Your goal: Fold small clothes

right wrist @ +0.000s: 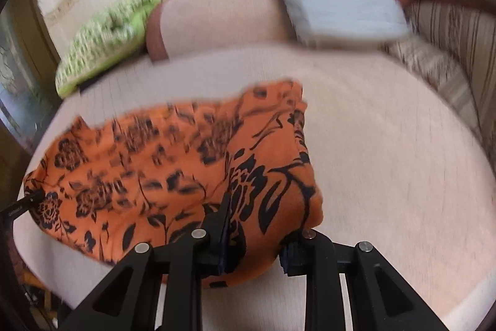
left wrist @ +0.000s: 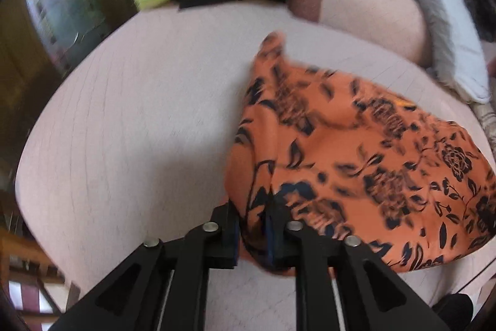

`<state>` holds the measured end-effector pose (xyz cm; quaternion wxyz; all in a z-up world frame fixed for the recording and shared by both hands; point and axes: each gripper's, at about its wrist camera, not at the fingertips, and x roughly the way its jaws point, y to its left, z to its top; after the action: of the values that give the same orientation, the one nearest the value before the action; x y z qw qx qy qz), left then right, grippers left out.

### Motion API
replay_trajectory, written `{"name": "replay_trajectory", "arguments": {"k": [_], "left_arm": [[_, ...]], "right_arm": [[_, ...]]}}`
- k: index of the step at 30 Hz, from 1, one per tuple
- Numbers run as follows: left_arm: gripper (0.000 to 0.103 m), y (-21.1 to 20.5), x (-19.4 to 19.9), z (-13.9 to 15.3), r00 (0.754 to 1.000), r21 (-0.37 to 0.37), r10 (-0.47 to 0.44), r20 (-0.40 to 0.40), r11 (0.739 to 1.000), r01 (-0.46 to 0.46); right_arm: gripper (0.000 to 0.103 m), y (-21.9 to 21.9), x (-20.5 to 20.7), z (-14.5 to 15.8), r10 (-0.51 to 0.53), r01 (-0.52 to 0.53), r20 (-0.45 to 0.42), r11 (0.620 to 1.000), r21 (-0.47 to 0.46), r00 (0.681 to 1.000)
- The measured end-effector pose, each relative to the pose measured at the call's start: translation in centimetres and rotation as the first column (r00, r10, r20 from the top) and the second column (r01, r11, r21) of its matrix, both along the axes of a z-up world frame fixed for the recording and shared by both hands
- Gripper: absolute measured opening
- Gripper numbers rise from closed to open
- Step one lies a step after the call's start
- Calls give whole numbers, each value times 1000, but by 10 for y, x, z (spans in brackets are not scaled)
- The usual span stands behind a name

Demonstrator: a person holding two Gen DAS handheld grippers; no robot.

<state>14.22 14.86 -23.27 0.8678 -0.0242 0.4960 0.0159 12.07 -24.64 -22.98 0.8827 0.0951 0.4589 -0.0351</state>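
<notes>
I have the orange floral garment (left wrist: 356, 145) pinched at its near edge by both tongs: left gripper (left wrist: 252, 225) clamped on the left corner, right gripper (right wrist: 254, 238) closed over bunched cloth at the right. Its long axis runs between them, the rest lying ahead on the pale sofa seat (left wrist: 139, 114).
</notes>
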Motion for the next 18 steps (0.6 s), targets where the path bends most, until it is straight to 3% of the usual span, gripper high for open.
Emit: {"name": "replay_trajectory", "arguments": {"k": [3,4,5,7,9,13,18], "left_arm": [[32,10,-6,16,999,1,35,34,999,-35],[41,13,-9,28,996,28,40,74,999,-42],[53,14,-11,37,993,50,43,110,998,-48],[66,12,-11,54,983,80,36,179,996,-51],[70,4,-1,61,981,80,10,194,996,-26],[71,-25,33,42,989,104,-49,142,994,34],[71,-49,59,-18,996,235,-80,-51,968,90]], "right_arm": [[30,-18,14,-15,-7,21,-178,997,74,984],[30,-30,19,-12,-18,43,-205,992,117,979],[30,-41,22,-4,-23,55,-204,987,152,979],[30,-54,26,12,-47,73,-176,986,147,983],[30,-61,24,32,-87,97,-108,991,93,990],[30,-51,53,50,-57,60,-32,993,106,998],[30,-16,92,4,1,1,-150,1000,13,989]]}}
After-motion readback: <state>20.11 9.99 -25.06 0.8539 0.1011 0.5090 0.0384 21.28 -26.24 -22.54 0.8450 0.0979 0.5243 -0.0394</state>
